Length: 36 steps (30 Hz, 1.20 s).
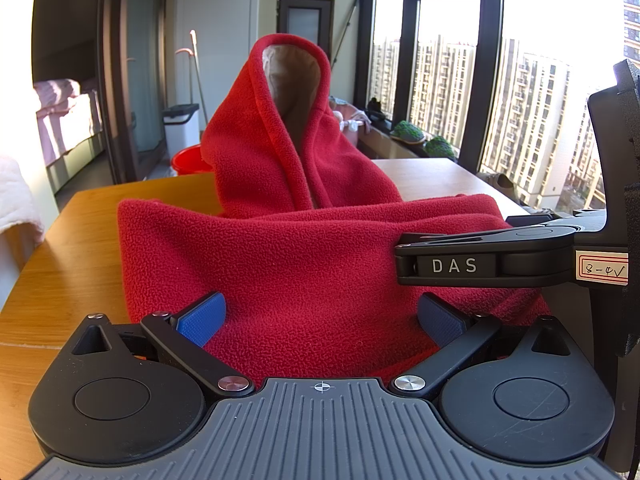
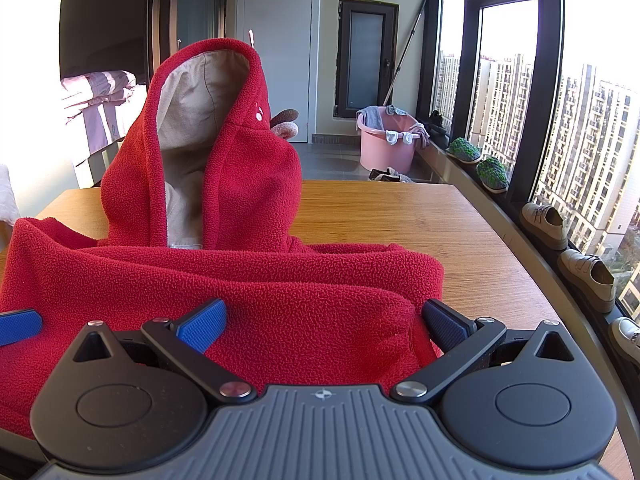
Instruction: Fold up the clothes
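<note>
One red hoodie (image 1: 304, 264) lies bunched at the near edge of the wooden surface (image 2: 400, 216), hood upright. Both the left gripper (image 1: 322, 318) and right gripper (image 2: 324, 320) spread wide around its near fold. Bare surface beyond, rightward.

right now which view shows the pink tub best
The right wrist view: the pink tub stands in the open on the floor beyond the table, cloths over its rim. In the left wrist view the red hooded garment hides nearly all of it.
</note>
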### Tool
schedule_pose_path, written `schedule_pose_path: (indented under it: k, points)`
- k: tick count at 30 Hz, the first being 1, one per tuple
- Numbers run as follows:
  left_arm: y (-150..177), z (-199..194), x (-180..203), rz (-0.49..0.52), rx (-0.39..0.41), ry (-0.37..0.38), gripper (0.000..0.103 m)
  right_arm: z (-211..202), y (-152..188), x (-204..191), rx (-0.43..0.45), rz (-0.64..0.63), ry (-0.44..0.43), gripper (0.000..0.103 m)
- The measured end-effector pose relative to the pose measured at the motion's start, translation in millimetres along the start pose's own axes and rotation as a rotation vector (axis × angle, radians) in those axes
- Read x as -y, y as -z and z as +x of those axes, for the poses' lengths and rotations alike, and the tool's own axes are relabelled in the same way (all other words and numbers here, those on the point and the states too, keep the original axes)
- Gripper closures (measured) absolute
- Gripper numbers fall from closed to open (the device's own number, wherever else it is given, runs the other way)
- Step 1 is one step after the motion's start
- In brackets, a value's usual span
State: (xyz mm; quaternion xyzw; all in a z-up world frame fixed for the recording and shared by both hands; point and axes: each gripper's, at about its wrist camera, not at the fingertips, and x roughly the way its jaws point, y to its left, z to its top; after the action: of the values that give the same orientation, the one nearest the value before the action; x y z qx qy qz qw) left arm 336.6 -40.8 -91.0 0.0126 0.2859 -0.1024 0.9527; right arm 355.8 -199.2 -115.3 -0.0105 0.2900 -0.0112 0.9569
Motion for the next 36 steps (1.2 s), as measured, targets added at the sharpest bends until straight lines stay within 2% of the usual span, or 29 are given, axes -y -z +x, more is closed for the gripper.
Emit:
schedule_pose_path:
  k: [28,31,34,36]
  points:
    - [-2.5,2.0,0.0,0.005,-0.005,0.001,0.0,2.0,-1.6,-0.8,0.0,0.007,0.003,0.0]
    - [-4.6,4.4,0.9,0.028,-0.013,0.006,0.0,0.4,-2.7,11.5,-0.046,0.05,-0.056,0.0]
    - [-4.3,5.4,9.3,0.078,-0.01,-0.021,0.0,2.9,-4.7,37.0,-0.119,0.149,-0.182,0.0]
    - [-3.1,5.6,14.0,0.093,-0.003,-0.038,0.0,8.4,-11.7,36.3,-0.172,0.1,-0.193,0.0]
